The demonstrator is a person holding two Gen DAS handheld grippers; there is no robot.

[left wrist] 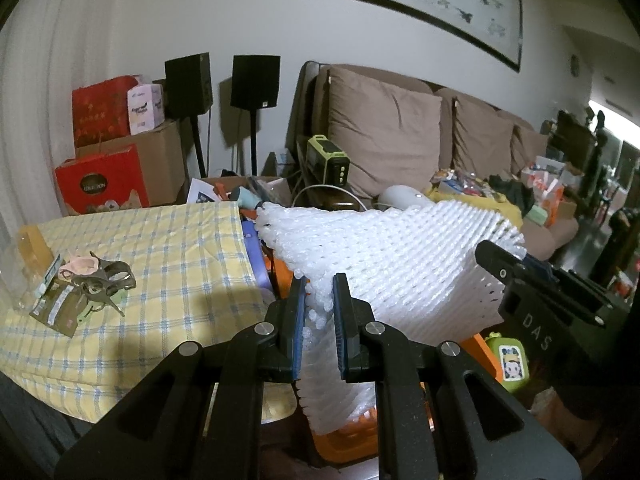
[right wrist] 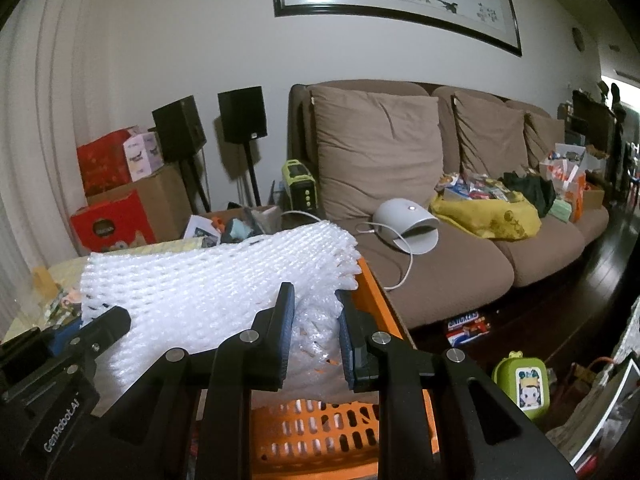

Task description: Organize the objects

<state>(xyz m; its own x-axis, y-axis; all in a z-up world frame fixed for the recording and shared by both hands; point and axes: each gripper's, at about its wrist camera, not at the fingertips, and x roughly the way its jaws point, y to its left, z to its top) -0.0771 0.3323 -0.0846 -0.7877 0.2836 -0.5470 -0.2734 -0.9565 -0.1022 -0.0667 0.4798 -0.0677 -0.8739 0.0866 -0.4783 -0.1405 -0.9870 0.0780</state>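
A stack of white foam netting sheets (left wrist: 392, 264) hangs over an orange plastic crate (right wrist: 368, 424). My left gripper (left wrist: 320, 284) is shut on the near left edge of the netting. My right gripper (right wrist: 314, 300) pinches the netting's near right edge, its jaws a little wider, with crumpled foam between the pads. Each gripper shows in the other's view: the right one in the left wrist view (left wrist: 504, 260), the left one in the right wrist view (right wrist: 108, 320). The netting (right wrist: 208, 288) hides most of the crate's inside.
A yellow checked cloth surface (left wrist: 160, 264) on the left carries keys and small packets (left wrist: 92, 284). A brown sofa (right wrist: 440, 248) holds a white device (right wrist: 408, 224) and a cluttered yellow bag (right wrist: 488, 208). Red boxes (left wrist: 100, 184) and speakers (left wrist: 256, 80) stand behind. A green toy case (right wrist: 524, 388) lies on the floor.
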